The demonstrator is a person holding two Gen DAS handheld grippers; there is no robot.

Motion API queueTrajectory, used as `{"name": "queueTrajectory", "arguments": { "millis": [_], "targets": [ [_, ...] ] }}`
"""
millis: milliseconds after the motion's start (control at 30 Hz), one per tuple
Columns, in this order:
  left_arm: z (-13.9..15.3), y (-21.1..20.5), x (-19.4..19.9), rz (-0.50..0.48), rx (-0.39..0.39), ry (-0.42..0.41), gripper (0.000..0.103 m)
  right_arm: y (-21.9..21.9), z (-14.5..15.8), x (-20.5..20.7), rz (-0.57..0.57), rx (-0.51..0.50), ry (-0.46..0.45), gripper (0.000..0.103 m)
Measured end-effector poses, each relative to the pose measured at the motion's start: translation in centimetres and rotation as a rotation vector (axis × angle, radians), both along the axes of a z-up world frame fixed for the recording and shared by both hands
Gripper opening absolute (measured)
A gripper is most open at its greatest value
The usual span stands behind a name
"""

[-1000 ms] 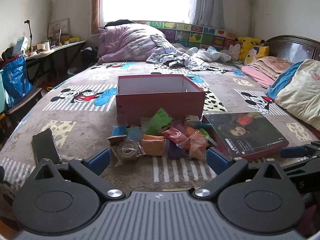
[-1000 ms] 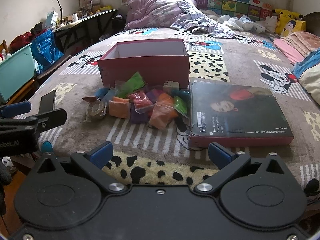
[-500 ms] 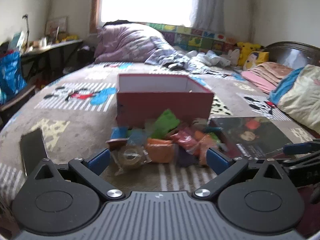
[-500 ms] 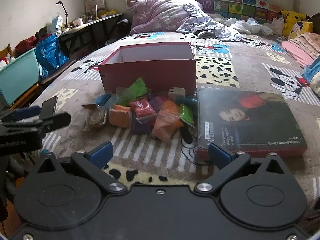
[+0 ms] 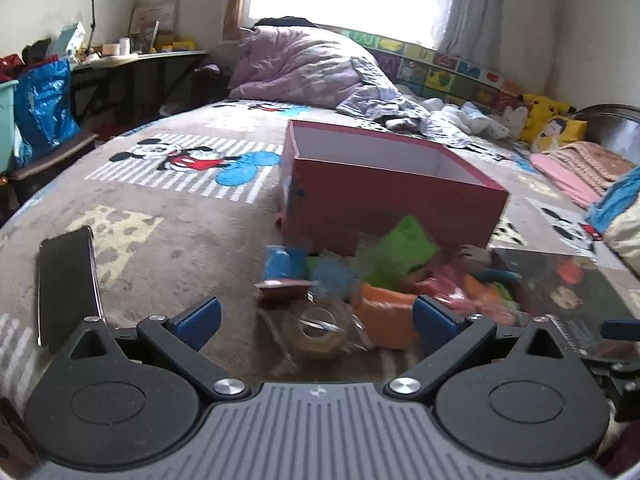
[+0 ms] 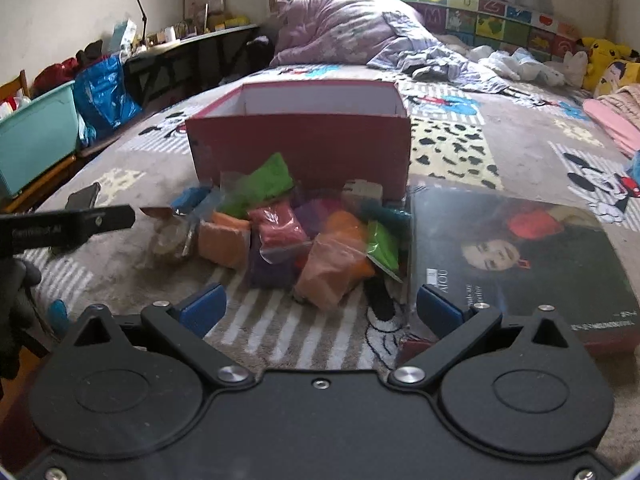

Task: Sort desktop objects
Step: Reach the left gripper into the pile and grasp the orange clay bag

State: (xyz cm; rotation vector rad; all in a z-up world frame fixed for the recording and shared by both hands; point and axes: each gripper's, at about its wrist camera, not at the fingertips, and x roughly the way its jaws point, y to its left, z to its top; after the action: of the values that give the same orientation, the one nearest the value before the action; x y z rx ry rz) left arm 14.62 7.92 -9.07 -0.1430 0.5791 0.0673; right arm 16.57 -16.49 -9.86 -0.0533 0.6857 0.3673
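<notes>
The red box sits open-topped on the bed, directly behind a heap of coloured bags — handy for dropping them in. A roll of tape lies at the heap's near left edge, a book flat to its right, a phone apart on the left. The left gripper hovers low with fingers spread wide around the tape, holding nothing — likely the first pick. The right gripper, equally open and empty, faces the bags.

I see both wrist cams low over the bed, facing the window; left cam sits left, close. Both share the red box and bag pile.
</notes>
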Motion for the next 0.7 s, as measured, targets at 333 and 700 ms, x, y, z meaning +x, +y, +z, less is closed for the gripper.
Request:
{"name": "queueTrajectory", "arguments": {
  "millis": [333,700],
  "targets": [
    [-1.7,0.8,3.8,0.037,0.011,0.011,0.085,1.8,-2.0,3.9,0.039,0.051,0.001,0.103],
    [-3.9,1.9,7.0,0.047,-0.012,0.085,0.055,3.0,-3.4,7.7,0.126,0.151,-0.036,0.103]
  ]
}}
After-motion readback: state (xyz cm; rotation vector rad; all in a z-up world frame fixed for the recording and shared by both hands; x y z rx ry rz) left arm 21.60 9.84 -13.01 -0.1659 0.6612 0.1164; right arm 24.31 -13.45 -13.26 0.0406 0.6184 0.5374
